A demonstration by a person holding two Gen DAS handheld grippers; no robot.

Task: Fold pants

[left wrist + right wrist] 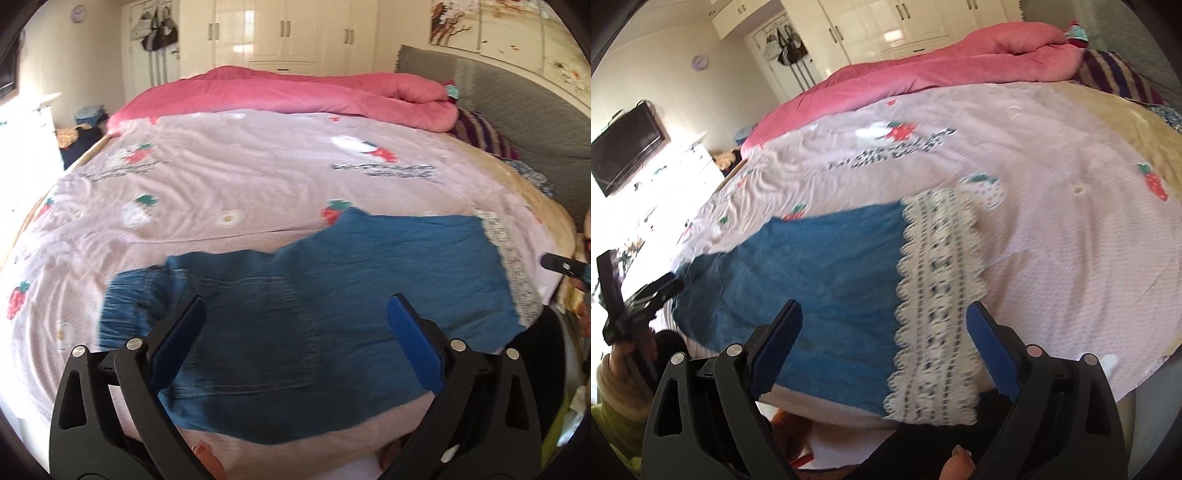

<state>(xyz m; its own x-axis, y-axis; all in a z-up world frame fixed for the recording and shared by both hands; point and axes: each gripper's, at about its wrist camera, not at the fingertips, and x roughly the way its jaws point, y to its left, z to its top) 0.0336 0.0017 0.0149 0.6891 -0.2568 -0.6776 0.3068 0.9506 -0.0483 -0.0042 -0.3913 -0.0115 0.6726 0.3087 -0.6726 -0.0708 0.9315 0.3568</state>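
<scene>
Blue denim pants [314,295] lie flat on the pink strawberry-print sheet [221,177], near the bed's front edge. Their gathered waist is at the left and a white lace hem [938,288] at the right. My left gripper [298,301] hovers open over the pocket area, with nothing between its blue pads. My right gripper [884,307] is open above the lace end of the pants [831,266], also with nothing in it. Each gripper shows at the edge of the other's view: the right gripper [561,264] and the left gripper [653,291].
A rolled pink quilt [295,92] lies across the far side of the bed. A striped pillow [484,133] rests against the grey headboard [517,110]. White wardrobes [280,33] line the back wall. A wall TV [628,147] hangs at the left.
</scene>
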